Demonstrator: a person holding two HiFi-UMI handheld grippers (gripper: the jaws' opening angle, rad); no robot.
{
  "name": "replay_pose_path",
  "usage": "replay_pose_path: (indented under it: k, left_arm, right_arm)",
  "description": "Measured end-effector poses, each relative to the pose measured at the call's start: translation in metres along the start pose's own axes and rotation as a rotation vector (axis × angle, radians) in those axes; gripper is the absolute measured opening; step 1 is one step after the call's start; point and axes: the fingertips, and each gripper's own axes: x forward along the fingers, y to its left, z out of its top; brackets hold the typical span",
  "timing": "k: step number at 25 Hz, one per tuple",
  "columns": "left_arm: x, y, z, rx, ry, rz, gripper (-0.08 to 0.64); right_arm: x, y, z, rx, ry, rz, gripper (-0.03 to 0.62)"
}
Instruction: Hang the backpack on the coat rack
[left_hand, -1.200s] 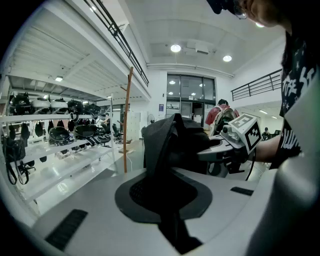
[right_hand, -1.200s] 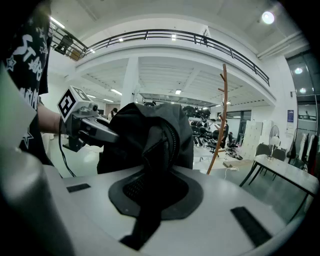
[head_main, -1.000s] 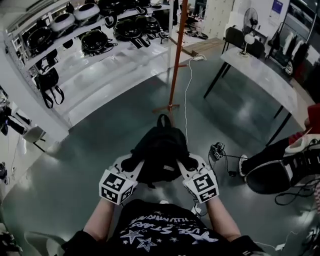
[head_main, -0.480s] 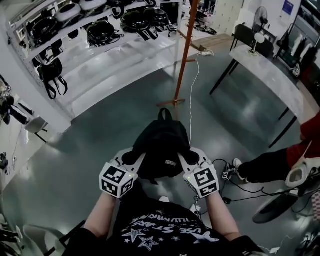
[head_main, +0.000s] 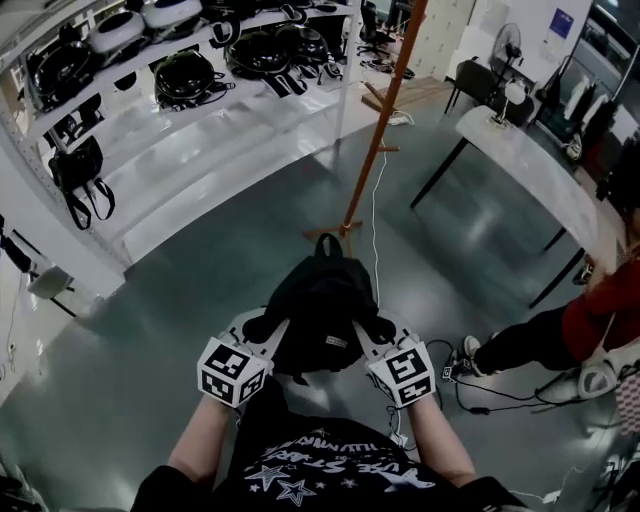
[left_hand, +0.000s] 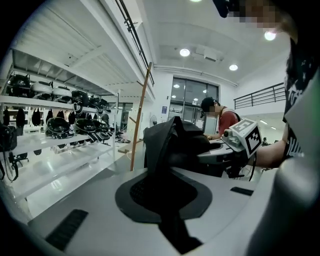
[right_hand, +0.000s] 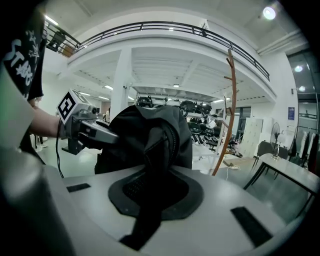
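Note:
A black backpack (head_main: 320, 310) hangs in the air between my two grippers in the head view, its top loop pointing away from me. My left gripper (head_main: 262, 327) is shut on the backpack's left strap (left_hand: 167, 175). On the other side, my right gripper (head_main: 377, 328) is shut on the right strap (right_hand: 155, 175). The orange wooden coat rack (head_main: 378, 130) stands on the floor ahead, a little right of the bag, with short pegs on its pole. It also shows as a leaning pole, the coat rack (left_hand: 139, 120) in the left gripper view and the coat rack (right_hand: 226, 115) in the right one.
White shelves (head_main: 190, 110) with black helmets and bags line the left. A grey table (head_main: 530, 160) on black legs stands at the right. A person in red (head_main: 590, 320) sits at the right edge. A white cable (head_main: 374, 230) and a black cable bundle (head_main: 465, 370) lie on the floor.
Both grippers and the backpack have travelled forward across the floor towards the coat rack. The person at the right has shifted. Both grips are unchanged.

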Motion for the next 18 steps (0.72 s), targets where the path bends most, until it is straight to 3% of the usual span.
replay_pose_path:
  k: [11, 18]
  left_arm:
    - [0.027, 0.205, 0.051, 0.086, -0.015, -0.124, 0.048]
    - [0.045, 0.266, 0.07, 0.133, -0.013, -0.182, 0.048]
  right_arm:
    - [0.18, -0.005, 0.085, 0.026, 0.029, -0.127, 0.034]
    - [0.231, -0.009, 0.109, 0.039, 0.043, -0.192, 0.034]
